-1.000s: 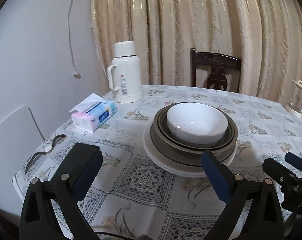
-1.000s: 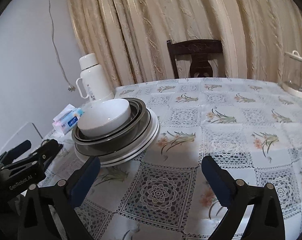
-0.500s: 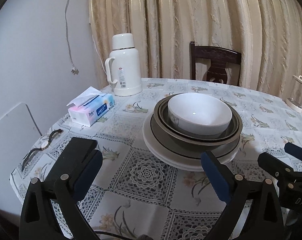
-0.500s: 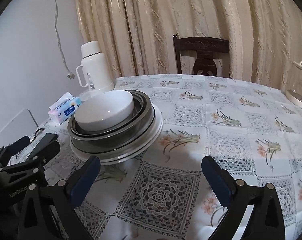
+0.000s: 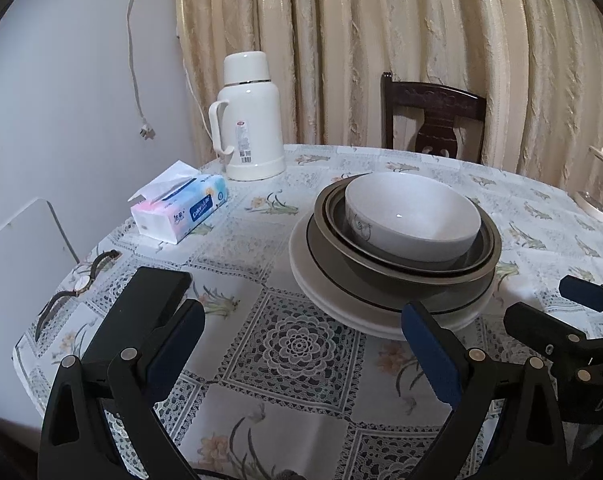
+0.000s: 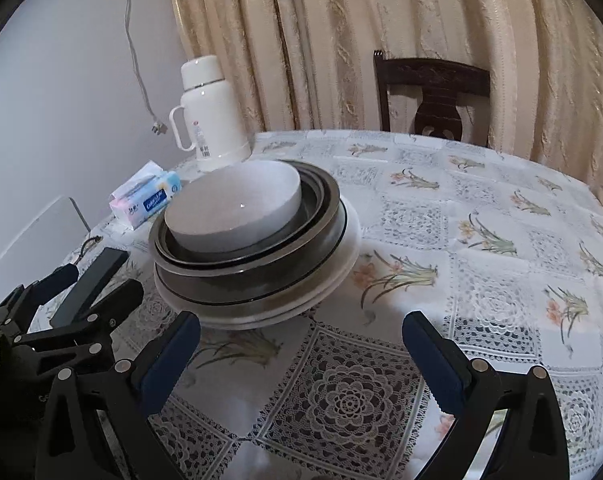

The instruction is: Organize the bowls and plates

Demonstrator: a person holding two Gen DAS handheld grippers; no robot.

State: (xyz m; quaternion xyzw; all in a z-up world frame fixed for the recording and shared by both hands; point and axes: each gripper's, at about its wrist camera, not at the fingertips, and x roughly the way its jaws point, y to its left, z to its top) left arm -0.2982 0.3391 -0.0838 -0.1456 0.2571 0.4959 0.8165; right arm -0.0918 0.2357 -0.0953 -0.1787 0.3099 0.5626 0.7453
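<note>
White bowl (image 5: pixel 413 216) nested in dark dishes (image 5: pixel 405 268) on white plates (image 5: pixel 341 300), just beyond both grippers' fingers. Left gripper (image 5: pixel 301 344) and right gripper (image 6: pixel 301 354): fingers spread, empty. Tissue pack (image 5: pixel 181 210), thermos (image 5: pixel 251 120) and wristwatch (image 5: pixel 81 280) beyond the left fingers; nothing intervening.

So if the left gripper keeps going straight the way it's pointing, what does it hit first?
Probably the near rim of the white plate at the bottom of the dish stack, just ahead of the open left gripper. Only bare tablecloth lies between, though depth is hard to judge.
</note>
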